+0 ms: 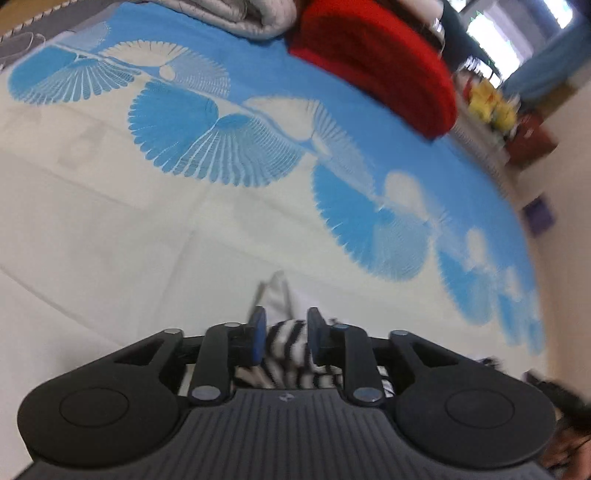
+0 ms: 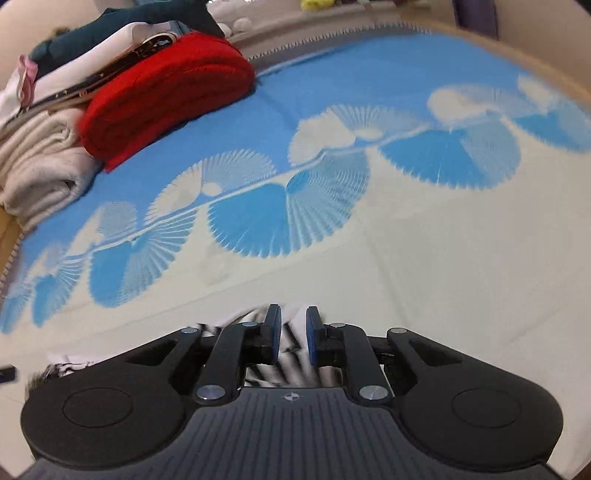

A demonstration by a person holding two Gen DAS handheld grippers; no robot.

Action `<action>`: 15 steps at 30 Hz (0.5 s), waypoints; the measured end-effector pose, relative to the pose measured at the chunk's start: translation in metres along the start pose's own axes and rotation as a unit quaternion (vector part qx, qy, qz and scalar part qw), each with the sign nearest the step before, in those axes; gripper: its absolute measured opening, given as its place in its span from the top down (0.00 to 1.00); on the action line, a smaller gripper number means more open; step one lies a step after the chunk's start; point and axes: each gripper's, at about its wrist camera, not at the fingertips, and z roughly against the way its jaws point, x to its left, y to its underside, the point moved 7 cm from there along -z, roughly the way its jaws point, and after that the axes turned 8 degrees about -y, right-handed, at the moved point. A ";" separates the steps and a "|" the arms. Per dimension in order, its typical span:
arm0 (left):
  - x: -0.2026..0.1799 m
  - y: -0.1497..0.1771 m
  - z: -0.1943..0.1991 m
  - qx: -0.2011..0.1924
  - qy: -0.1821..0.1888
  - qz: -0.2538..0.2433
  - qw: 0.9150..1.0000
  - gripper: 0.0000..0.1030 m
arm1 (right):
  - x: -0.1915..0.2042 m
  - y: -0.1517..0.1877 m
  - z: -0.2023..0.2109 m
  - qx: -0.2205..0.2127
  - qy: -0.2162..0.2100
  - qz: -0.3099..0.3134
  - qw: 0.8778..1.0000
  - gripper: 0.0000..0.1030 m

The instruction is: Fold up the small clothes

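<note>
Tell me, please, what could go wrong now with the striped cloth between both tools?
1. The striped cloth lies in the gap of the left tool, whose pads stand apart, so it may slip out and lose its fold.
2. The same cloth also sits loose in the right tool; a hand moving off could drag it.
3. Both views are blurred, so an edge may land crooked on the bedspread.

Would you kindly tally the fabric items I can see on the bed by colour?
Red: 1, folded blanket
Cream: 1, folded blanket
Dark teal: 1, garment
Black-and-white striped: 1, garment
Blue-and-cream: 1, bedspread
Total: 5
</note>
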 end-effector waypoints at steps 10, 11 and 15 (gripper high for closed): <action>-0.014 0.052 -0.008 0.022 -0.025 -0.206 0.978 0.27 | 0.039 0.042 0.002 0.049 -0.087 0.155 0.983 0.59; -0.014 0.054 -0.013 0.023 -0.030 -0.209 0.977 0.27 | 0.040 0.044 -0.001 0.057 -0.088 0.158 0.982 0.59; -0.017 0.060 -0.031 0.022 -0.057 -0.231 0.971 0.27 | 0.043 0.054 -0.001 0.067 -0.075 0.213 0.972 0.57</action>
